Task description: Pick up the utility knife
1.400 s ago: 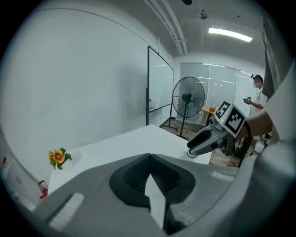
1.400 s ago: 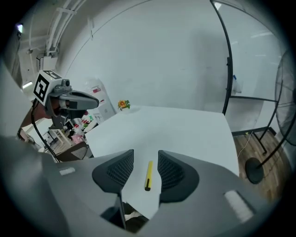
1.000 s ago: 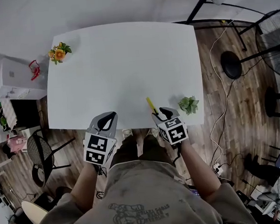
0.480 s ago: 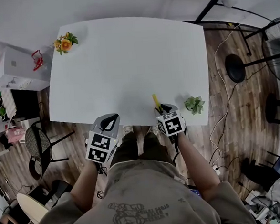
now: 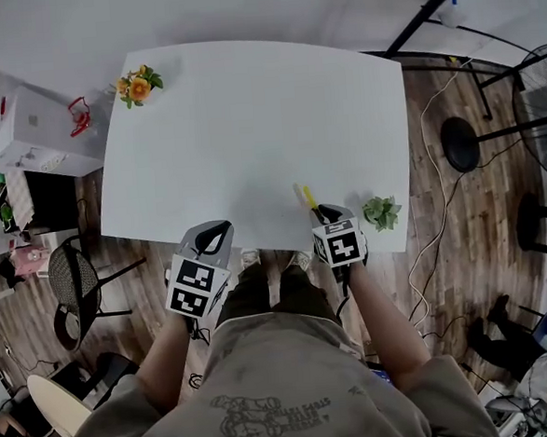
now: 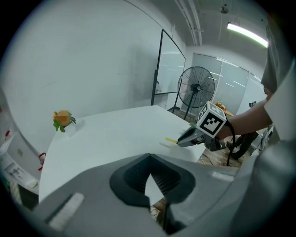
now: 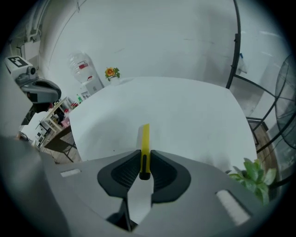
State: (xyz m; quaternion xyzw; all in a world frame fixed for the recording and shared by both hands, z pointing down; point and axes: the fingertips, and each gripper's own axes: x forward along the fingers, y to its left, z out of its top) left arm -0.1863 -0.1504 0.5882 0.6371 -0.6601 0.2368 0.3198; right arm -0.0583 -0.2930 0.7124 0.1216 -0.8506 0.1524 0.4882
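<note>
White tabletop (image 5: 248, 121) fills my view, with a small green plant (image 5: 381, 212) at its near right corner. My right gripper (image 5: 321, 213) has just been closing and pinches the rear end of the yellow utility knife (image 7: 144, 139), which lies by the table's near edge. My left gripper (image 5: 211, 236) hovers empty, jaws together.

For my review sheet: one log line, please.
right gripper: jaws just closed onto utility knife | left gripper: shut, empty | knife lying on table
</note>
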